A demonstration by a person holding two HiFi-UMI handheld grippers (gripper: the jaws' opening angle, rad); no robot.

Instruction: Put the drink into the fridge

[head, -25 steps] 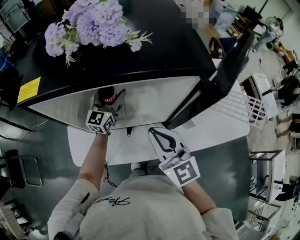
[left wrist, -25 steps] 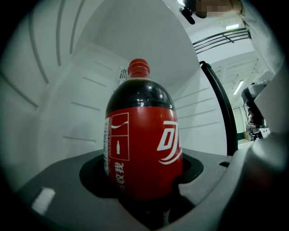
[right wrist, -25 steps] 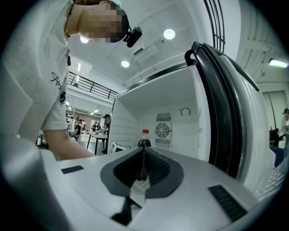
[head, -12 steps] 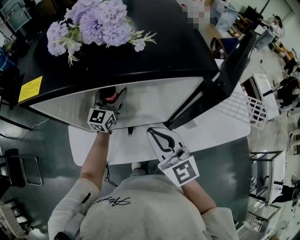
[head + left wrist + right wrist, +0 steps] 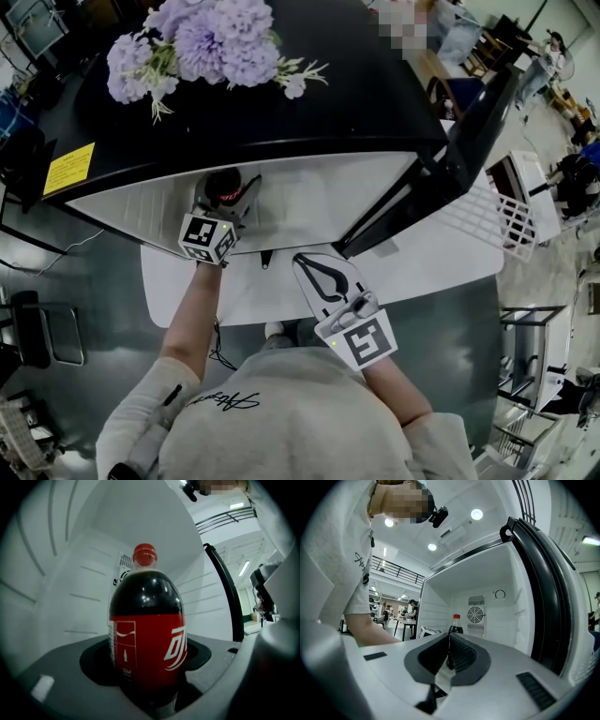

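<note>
Head view: left gripper (image 5: 226, 201), forearm (image 5: 192, 314) outstretched into fridge (image 5: 309, 199), jaws pinching cola bottle (image 5: 147, 639); right gripper (image 5: 306, 263) near torso (image 5: 281, 422), jaws together

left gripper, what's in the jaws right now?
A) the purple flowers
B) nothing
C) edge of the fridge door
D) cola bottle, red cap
D: the left gripper view shows the left gripper with its jaws closed on the cola bottle, which is held upright in front of the white inner wall of the fridge.
</note>
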